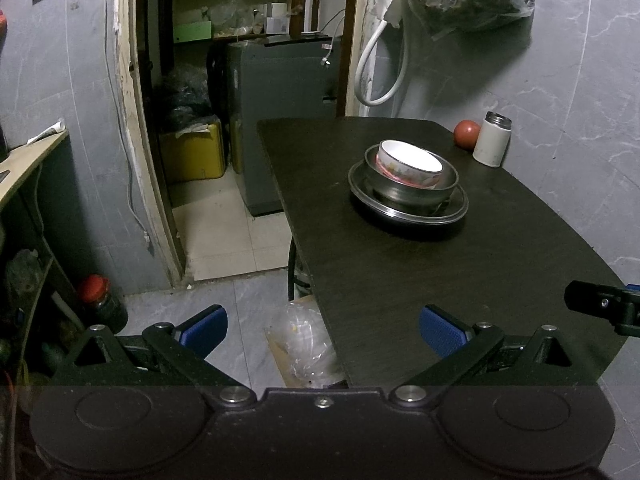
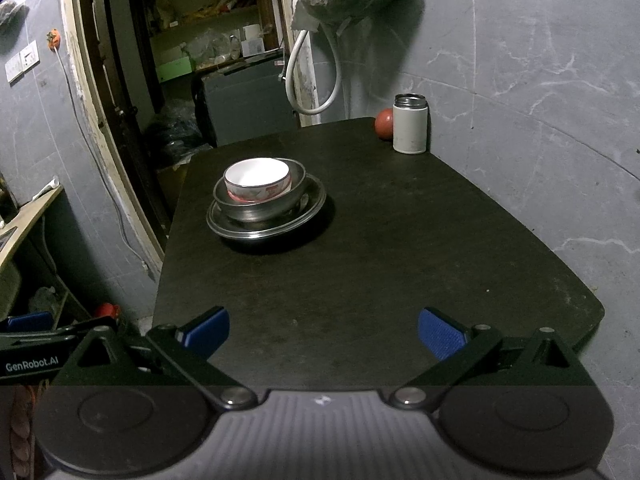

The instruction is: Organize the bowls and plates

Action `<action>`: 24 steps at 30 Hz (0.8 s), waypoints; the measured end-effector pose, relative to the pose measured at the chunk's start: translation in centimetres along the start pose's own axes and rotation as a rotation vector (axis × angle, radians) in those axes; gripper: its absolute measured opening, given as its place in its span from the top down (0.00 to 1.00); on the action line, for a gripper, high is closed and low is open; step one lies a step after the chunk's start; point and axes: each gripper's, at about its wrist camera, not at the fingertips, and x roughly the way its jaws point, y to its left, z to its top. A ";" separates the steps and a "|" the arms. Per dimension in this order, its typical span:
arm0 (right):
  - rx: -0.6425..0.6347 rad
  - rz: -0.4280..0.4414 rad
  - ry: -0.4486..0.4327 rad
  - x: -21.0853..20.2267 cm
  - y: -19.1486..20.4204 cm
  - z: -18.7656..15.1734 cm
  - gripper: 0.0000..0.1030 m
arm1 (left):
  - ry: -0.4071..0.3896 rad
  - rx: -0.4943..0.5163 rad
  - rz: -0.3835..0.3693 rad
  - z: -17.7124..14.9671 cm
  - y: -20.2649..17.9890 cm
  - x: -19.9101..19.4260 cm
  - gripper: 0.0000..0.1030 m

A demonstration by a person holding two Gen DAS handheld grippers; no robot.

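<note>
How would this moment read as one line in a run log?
left gripper: open, empty | right gripper: open, empty | white bowl in metal bowl on metal plate | untouched

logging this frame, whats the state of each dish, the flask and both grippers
white bowl: upright, nested in the steel bowl
steel bowl: upright, sitting on the steel plate
steel plate: flat on the table
white flask: upright, lid on
left gripper: open, holding nothing
right gripper: open, holding nothing

Bare table (image 2: 380, 264) before the stacked dishes (image 2: 266, 200)
</note>
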 end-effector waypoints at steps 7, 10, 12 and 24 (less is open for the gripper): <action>-0.001 -0.002 0.001 0.0 0.1 0.0 0.00 | 0.002 -0.002 -0.001 -0.1 0.2 0.1 0.01; 0.000 -0.003 0.001 0.0 0.1 0.0 0.00 | 0.004 -0.003 0.000 -0.1 0.0 0.2 0.01; 0.001 -0.004 0.001 0.0 0.1 -0.1 0.00 | 0.004 -0.003 -0.001 0.0 0.0 0.3 0.01; 0.003 -0.006 0.000 0.1 0.0 -0.1 0.00 | 0.006 0.001 -0.002 0.0 -0.3 0.4 0.01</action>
